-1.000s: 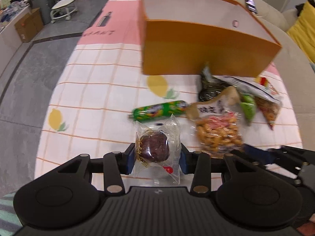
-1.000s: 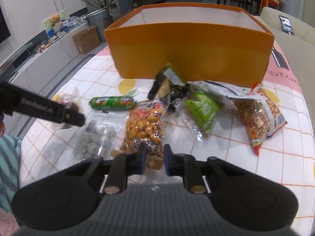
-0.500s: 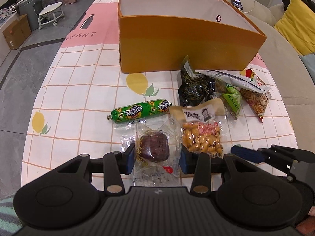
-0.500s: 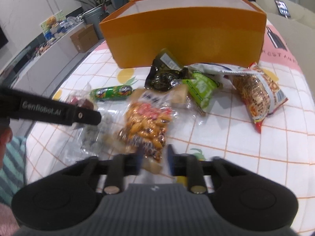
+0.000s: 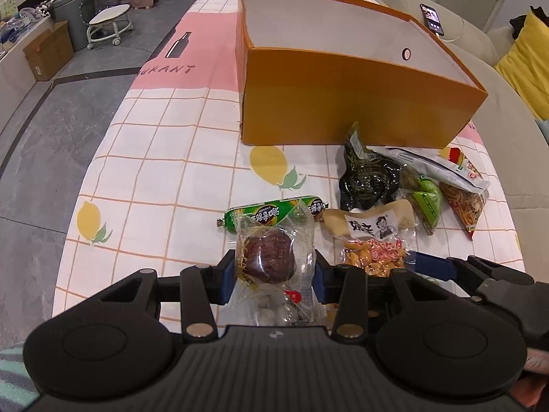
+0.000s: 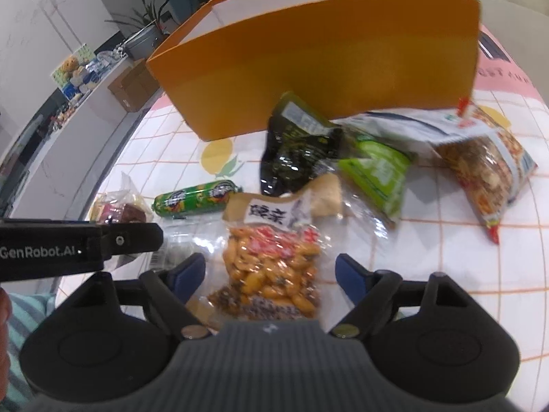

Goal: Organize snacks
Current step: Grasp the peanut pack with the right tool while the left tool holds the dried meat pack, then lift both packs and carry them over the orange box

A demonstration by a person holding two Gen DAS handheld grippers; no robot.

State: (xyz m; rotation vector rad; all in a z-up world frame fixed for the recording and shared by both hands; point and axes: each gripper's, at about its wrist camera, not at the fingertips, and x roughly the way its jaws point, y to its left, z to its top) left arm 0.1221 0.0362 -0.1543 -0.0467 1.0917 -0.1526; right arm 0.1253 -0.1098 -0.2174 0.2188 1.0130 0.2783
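My left gripper (image 5: 272, 276) is shut on a clear packet with a dark red cake (image 5: 271, 257), held a little above the cloth. My right gripper (image 6: 271, 274) is open, its blue pads either side of a bag of orange beans (image 6: 271, 261) lying on the table; that bag also shows in the left wrist view (image 5: 374, 250). A green sausage (image 5: 274, 211) lies just beyond the cake packet. An open orange box (image 5: 343, 103) stands at the back. A black packet (image 5: 369, 178), a green packet (image 6: 375, 171) and a bag of mixed nuts (image 6: 487, 168) lie before the box.
The table has a checked cloth with lemons (image 5: 154, 158) and a pink band (image 5: 192, 65). A beige sofa (image 5: 507, 110) with a phone (image 5: 433, 19) and a yellow cushion (image 5: 528, 58) runs along the right. The floor at left holds a stool (image 5: 108, 24) and a cardboard box (image 5: 44, 55).
My right gripper has opened and let go of the bean bag, which lies between its pads. My left gripper has lifted the cake packet slightly and moved it forward.
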